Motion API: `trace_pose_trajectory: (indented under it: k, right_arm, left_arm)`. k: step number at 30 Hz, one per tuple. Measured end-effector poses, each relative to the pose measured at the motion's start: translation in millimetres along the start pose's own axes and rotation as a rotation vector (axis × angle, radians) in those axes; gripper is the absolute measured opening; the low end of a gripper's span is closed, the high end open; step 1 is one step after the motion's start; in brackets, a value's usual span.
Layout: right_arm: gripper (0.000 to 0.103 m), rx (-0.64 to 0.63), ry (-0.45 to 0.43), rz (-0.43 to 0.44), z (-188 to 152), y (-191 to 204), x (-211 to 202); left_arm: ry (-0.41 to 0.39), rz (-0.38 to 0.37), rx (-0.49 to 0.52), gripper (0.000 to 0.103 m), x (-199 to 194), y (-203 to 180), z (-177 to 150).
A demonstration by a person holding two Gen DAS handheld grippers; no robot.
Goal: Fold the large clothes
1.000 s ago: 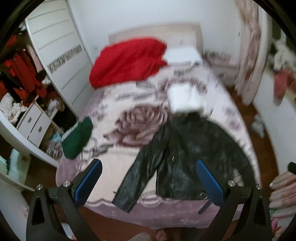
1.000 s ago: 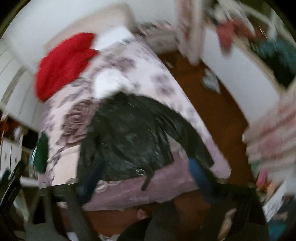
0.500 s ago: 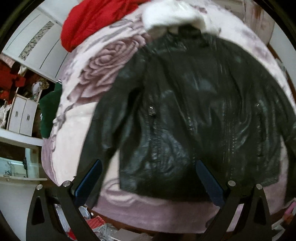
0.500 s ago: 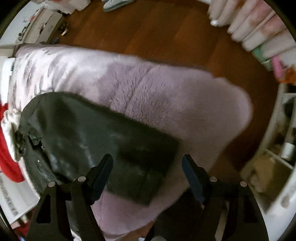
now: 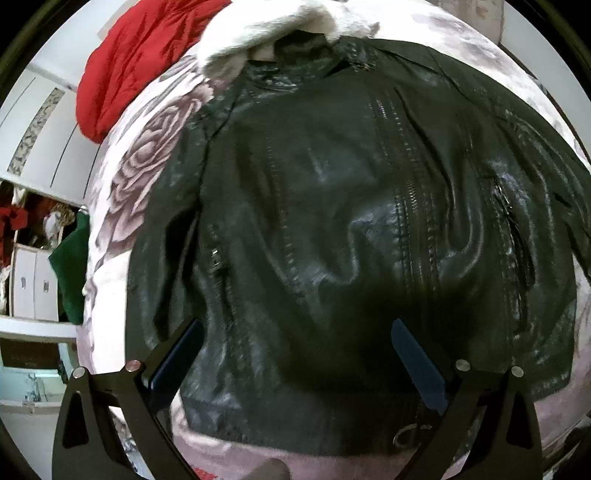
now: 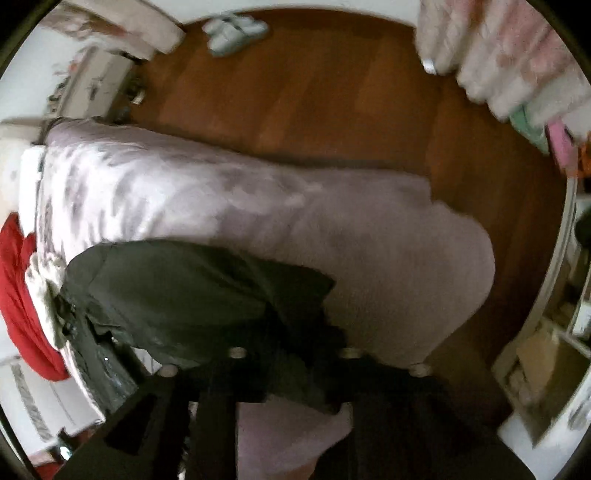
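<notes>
A black leather jacket (image 5: 351, 240) lies front up on a pink rose-print blanket (image 5: 147, 147) on the bed. My left gripper (image 5: 295, 354) is open, its blue-padded fingers hovering close over the jacket's lower hem. In the right wrist view the jacket's sleeve (image 6: 192, 295) stretches across the blanket (image 6: 369, 240). My right gripper (image 6: 288, 369) is down on the sleeve's cuff end; its fingers are dark and blurred, with the sleeve fabric between them.
A red garment (image 5: 140, 62) and a white fluffy item (image 5: 266, 26) lie beyond the jacket's collar. A green garment (image 5: 70, 266) hangs at the bed's left edge. Wooden floor (image 6: 332, 92) with slippers (image 6: 232, 29) lies beyond the bed; shelves stand at the right.
Both grippers dropped from a high view of the bed to close over the jacket. The right gripper's fingers, open over the sleeve half a second ago, now look drawn in on the cuff.
</notes>
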State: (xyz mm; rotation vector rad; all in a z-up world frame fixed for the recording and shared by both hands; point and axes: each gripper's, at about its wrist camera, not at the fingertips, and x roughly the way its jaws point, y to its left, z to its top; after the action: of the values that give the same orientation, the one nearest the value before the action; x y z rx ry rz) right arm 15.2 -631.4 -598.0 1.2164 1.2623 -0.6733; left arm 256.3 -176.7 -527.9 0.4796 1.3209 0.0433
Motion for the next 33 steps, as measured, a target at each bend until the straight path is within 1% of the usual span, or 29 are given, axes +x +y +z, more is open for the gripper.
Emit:
trace_pose_trajectory:
  k: [1, 2, 3, 4, 5, 7, 9, 11, 12, 13, 14, 15, 16, 17, 18, 20, 21, 22, 23, 24, 27, 29, 30, 31, 33]
  right_arm:
    - [0.039, 0.04, -0.006, 0.038, -1.0, -7.2, 0.3]
    - [0.047, 0.086, -0.024, 0.09, -7.0, -19.8, -2.0]
    - [0.058, 0.122, -0.033, 0.119, -13.2, -29.8, -3.7]
    - [0.06, 0.153, -0.031, 0.143, -20.6, -39.4, -0.1]
    - [0.06, 0.186, -0.014, 0.2, -28.5, -48.7, 9.2]
    - [0.06, 0.242, 0.049, 0.291, -39.2, -60.9, 34.6]
    - [0.061, 0.292, 0.079, 0.435, -42.4, -66.4, 61.1]
    - [0.062, 0.334, 0.049, 0.532, -50.3, -62.9, 75.9]
    - [0.062, 0.364, -0.004, 0.583, -50.9, -62.6, 81.7]
    - [0.062, 0.393, -0.042, 0.613, -52.6, -63.1, 85.5]
    - [0.061, 0.425, -0.081, 0.648, -53.0, -64.2, 87.5]
    - [0.046, 0.448, -0.129, 0.679, -54.6, -61.4, 89.8]
    - [0.031, 0.456, -0.152, 0.678, -55.4, -56.8, 92.3]
    - [0.009, 0.466, -0.162, 0.67, -55.4, -54.6, 94.4]
    - [0.009, 0.485, -0.18, 0.667, -56.9, -52.0, 95.6]
    - [0.008, 0.49, -0.217, 0.627, -58.8, -43.6, 86.3]
    - [0.008, 0.466, -0.245, 0.593, -59.2, -35.0, 73.4]
    - [0.008, 0.443, -0.263, 0.578, -59.4, -32.5, 58.0]
    - [0.008, 0.404, -0.286, 0.563, -59.4, -20.1, 39.5]
    - [0.008, 0.367, -0.3, 0.555, -57.8, -15.7, 16.4]
    - [0.008, 0.182, -0.336, 0.529, -51.5, 38.7, -49.3]
    - [0.008, 0.012, -0.348, 0.497, -51.1, 104.2, -83.9]
    - [0.008, -0.068, -0.35, 0.483, -57.6, 136.7, -94.2]
    - [0.008, -0.169, -0.345, 0.465, -68.8, 179.9, -101.6]
    - [0.008, -0.392, -0.317, 0.43, -101.0, 272.6, -100.8]
  left_arm:
    - [-0.006, 0.005, 0.007, 0.103, 5.8, -2.2, 0.9]
    - [-0.01, -0.001, 0.013, 0.103, 12.9, -4.3, 1.6]
    - [-0.007, -0.008, 0.017, 0.103, 19.5, -6.6, 3.3]
    - [0.006, -0.018, 0.022, 0.103, 31.0, -9.4, 2.6]
    - [0.023, -0.036, 0.018, 0.103, 40.6, -11.8, 2.4]
    - [0.05, -0.074, 0.0, 0.103, 58.7, -12.8, -0.7]
    - [0.046, -0.108, -0.034, 0.103, 67.4, -9.6, -2.8]
    - [0.05, -0.158, -0.078, 0.103, 76.2, -3.3, -4.9]
    - [0.051, -0.178, -0.094, 0.103, 79.0, -0.7, -5.8]
    - [0.051, -0.201, -0.11, 0.103, 82.3, 2.1, -6.4]
    - [0.05, -0.223, -0.121, 0.103, 85.1, 4.5, -7.1]
    - [0.048, -0.239, -0.125, 0.103, 87.1, 6.4, -7.5]
    - [0.045, -0.253, -0.125, 0.103, 88.5, 8.1, -8.1]
    - [0.042, -0.266, -0.121, 0.103, 89.4, 9.8, -8.8]
    - [0.042, -0.275, -0.119, 0.103, 89.6, 11.6, -9.2]
    - [0.051, -0.295, -0.122, 0.103, 88.5, 16.6, -8.8]
    - [0.055, -0.303, -0.121, 0.103, 87.4, 19.7, -8.5]
    - [0.058, -0.296, -0.118, 0.103, 84.9, 23.9, -8.2]
    - [0.059, -0.278, -0.118, 0.103, 82.8, 31.2, -8.4]
    - [0.057, -0.26, -0.124, 0.103, 80.4, 37.5, -8.6]
    - [0.048, -0.209, -0.167, 0.103, 77.0, 70.7, -11.3]
    - [0.046, -0.168, -0.202, 0.103, 77.3, 98.6, -17.1]
    - [0.048, -0.151, -0.216, 0.103, 76.3, 112.3, -20.5]
    - [0.049, -0.128, -0.242, 0.103, 76.9, 130.2, -25.6]
    - [0.047, -0.104, -0.281, 0.103, 77.6, 152.5, -30.9]
